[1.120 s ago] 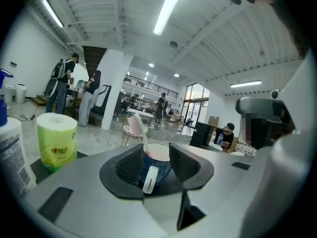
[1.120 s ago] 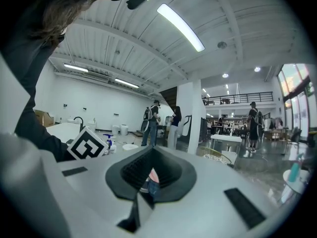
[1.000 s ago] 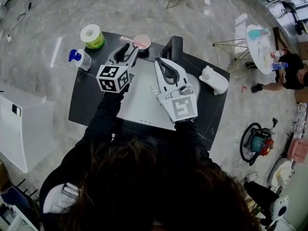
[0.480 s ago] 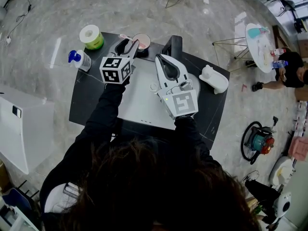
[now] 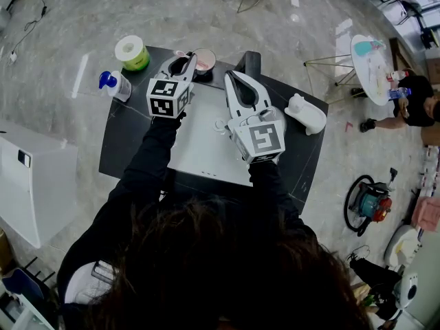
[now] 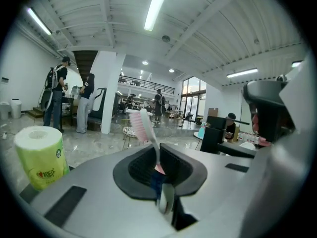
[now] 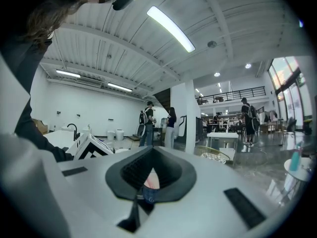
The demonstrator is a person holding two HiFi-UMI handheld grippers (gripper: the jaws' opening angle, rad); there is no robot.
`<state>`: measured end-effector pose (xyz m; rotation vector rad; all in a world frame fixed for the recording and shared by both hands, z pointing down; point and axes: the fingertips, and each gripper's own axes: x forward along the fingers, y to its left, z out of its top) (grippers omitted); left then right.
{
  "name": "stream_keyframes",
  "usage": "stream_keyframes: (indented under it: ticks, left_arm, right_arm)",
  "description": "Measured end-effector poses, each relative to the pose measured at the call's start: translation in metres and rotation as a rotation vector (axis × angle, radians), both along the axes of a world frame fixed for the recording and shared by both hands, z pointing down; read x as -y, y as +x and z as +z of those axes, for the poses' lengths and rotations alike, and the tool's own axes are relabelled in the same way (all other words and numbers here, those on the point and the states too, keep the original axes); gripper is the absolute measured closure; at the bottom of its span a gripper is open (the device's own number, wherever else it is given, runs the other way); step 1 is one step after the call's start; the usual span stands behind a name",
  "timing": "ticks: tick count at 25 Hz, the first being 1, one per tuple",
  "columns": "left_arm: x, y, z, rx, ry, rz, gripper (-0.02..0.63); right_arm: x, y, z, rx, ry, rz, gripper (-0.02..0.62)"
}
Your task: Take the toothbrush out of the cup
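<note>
Step in hand: the grasp. Your left gripper is closing its jaws on the stem of the toothbrush; the bristle head stands up past the pads; the brush looks not yet out of the cup, at the far edge of the counter. Your right gripper is pressed together, empty, just beside. Next: confirm a firm pinch; lift straight up so the cup does not tip.

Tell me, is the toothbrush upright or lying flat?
Nearly upright, leaning slightly: the toothbrush lifts its pink head above the closing jaws of the left gripper, its handle between them.
</note>
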<state>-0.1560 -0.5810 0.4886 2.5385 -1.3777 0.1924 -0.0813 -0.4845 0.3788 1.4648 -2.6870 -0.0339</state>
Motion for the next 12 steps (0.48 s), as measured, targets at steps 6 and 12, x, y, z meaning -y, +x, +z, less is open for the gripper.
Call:
stream_keyframes:
  ticks: [6, 12]
  left_arm:
    - [-0.006, 0.007, -0.005, 0.030, 0.011, 0.056, 0.577]
    - [-0.018, 0.013, -0.021, 0.032, 0.027, 0.115, 0.578]
  right_arm:
    - [-0.002, -0.001, -0.001, 0.001, 0.004, -0.005, 0.592]
    - [-0.006, -0.003, 0.000, 0.001, -0.001, -0.018, 0.592]
